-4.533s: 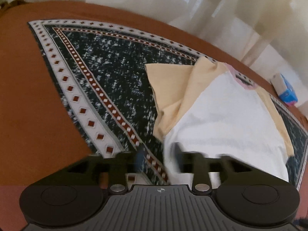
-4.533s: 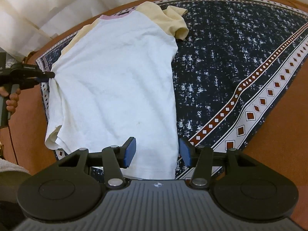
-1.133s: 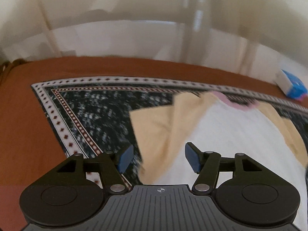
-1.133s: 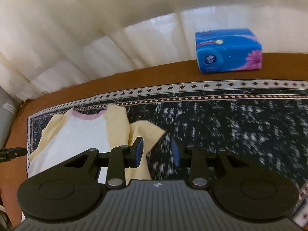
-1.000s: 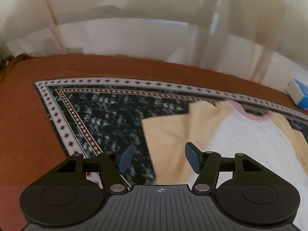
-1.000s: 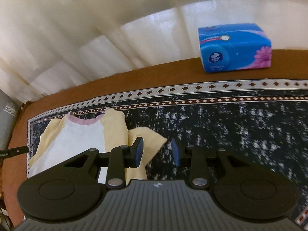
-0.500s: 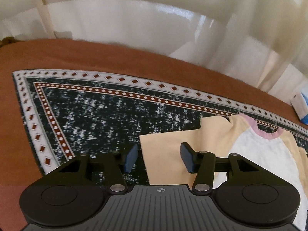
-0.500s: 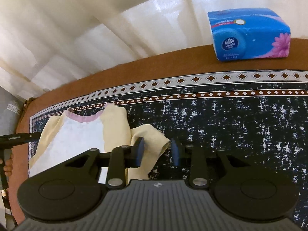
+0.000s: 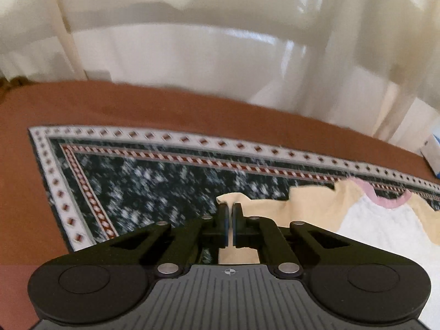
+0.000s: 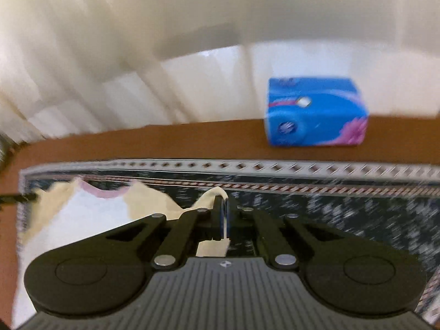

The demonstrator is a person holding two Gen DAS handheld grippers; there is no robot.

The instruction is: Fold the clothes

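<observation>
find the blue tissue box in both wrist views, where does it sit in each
Left wrist: only a sliver of the blue tissue box shows, cut off at the far right edge, on the brown table past the patterned cloth.
Right wrist: the whole box stands upper right of centre, on the brown table beyond the cloth's diamond border.
Shared landmark: the shirt's pink neckline, right of the jaws in the left view, left of them in the right.

Both wrist views low, facing curtains (image 9: 220, 41), sharing shirt (image 9: 379, 231)
</observation>
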